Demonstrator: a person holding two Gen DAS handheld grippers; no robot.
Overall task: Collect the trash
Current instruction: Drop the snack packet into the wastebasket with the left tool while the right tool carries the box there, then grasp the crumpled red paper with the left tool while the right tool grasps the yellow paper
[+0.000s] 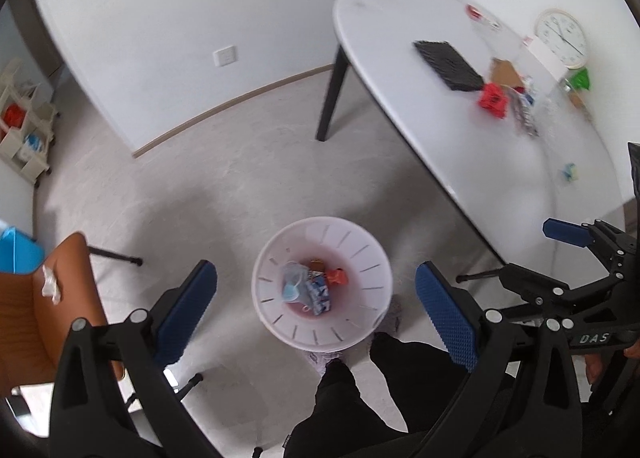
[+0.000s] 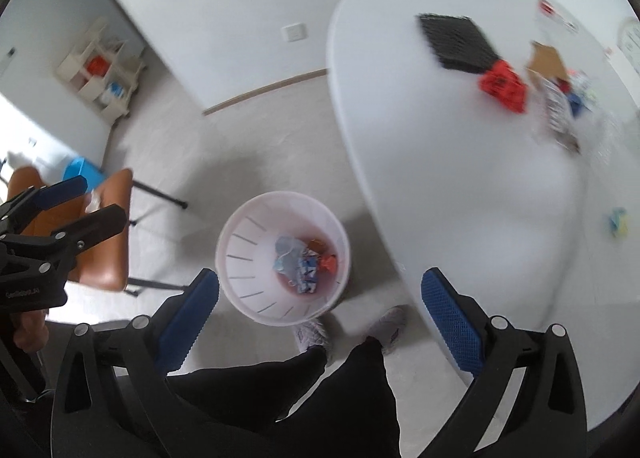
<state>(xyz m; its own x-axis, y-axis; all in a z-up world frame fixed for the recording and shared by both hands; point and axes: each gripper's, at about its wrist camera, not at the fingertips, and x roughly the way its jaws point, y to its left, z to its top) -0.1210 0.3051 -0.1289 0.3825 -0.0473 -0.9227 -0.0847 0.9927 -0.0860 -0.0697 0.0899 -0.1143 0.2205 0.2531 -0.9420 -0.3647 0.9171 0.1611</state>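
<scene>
Blue pads on the left gripper [image 1: 316, 314] stand far apart, with nothing between them. Right below the gap sits a white bin [image 1: 322, 284] on the pale floor [image 1: 240, 178]. It stands upright and its top is wide open.

Down in the bottom of the bin lies the trash. You can see a light blue face mask [image 1: 292, 284], a blue and white wrapper [image 1: 318, 294] beside it, and a small red piece [image 1: 337, 276] just next to that. They lie close together in a little heap.

The right gripper [image 2: 318, 322] has its blue pads spread wide too, and it holds nothing. It hangs over the floor between the bin and the white table [image 2: 460, 218]. A person's white shoes [image 2: 348, 332] stand right by the bin, with black trouser legs [image 2: 320, 398] above them.

More bits lie on the table, well apart from the bin. They are a flat black thing [image 1: 448, 64], a red packet [image 1: 494, 98], a brown card piece [image 1: 506, 72], a small blue and yellow scrap [image 1: 570, 172] and a round clock [image 1: 562, 38] leaning at the wall. The table is blurry in the right wrist view, so the small things there are hard to tell.

A brown chair [image 1: 52, 298] stands to the left, and a white scrap [image 1: 51, 284] lies on its seat. A cream shelf [image 1: 26, 130] stands far back.
</scene>
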